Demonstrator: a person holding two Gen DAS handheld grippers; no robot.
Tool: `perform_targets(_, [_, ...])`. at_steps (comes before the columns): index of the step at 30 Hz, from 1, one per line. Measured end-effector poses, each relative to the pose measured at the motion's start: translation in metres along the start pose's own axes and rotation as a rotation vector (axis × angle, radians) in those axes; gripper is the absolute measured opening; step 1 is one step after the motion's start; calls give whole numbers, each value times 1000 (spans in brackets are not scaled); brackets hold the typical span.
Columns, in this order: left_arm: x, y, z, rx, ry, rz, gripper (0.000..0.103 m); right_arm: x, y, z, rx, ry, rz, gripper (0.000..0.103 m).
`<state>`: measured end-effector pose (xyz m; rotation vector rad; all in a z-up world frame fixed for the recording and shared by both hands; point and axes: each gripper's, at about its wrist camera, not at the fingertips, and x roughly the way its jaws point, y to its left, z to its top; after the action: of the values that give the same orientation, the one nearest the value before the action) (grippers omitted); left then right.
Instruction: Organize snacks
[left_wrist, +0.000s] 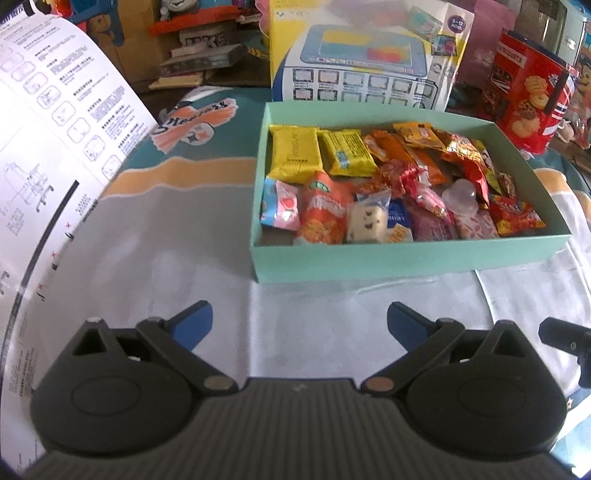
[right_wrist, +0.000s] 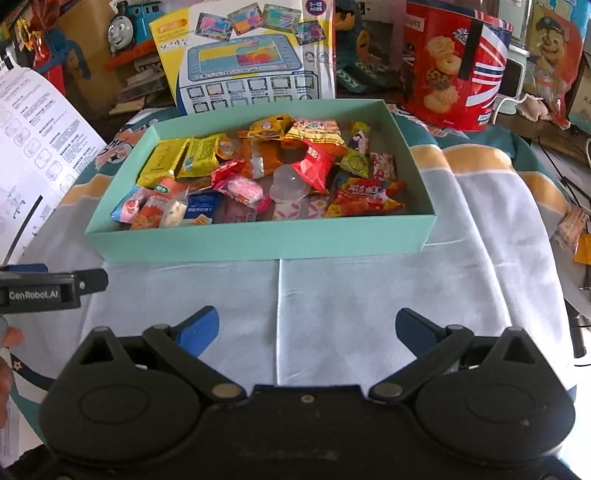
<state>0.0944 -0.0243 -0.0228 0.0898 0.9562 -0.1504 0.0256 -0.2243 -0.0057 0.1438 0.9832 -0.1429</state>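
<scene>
A mint-green box (left_wrist: 406, 254) (right_wrist: 258, 240) sits on the cloth-covered table, full of several wrapped snacks: yellow packets (left_wrist: 295, 153) (right_wrist: 164, 160), orange and red packets (left_wrist: 321, 214) (right_wrist: 314, 164), pink candies (right_wrist: 243, 188) and a clear jelly cup (left_wrist: 460, 195) (right_wrist: 288, 186). My left gripper (left_wrist: 299, 325) is open and empty, hovering over the cloth in front of the box's left corner. My right gripper (right_wrist: 306, 328) is open and empty, in front of the box's near wall. The left gripper's body (right_wrist: 48, 288) shows at the left edge of the right wrist view.
A white instruction sheet (left_wrist: 48, 147) (right_wrist: 33, 147) curves up on the left. Behind the box stand a toy tablet carton (left_wrist: 365, 62) (right_wrist: 243, 55) and a red biscuit tin (left_wrist: 528, 96) (right_wrist: 454, 70). An orange wrapped snack (right_wrist: 572, 225) lies off the table's right edge.
</scene>
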Motion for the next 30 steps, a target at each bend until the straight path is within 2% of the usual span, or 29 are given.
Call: perform_targets(30, [5, 1, 28, 13, 2, 42, 103, 10, -9, 23, 50, 42, 0, 103])
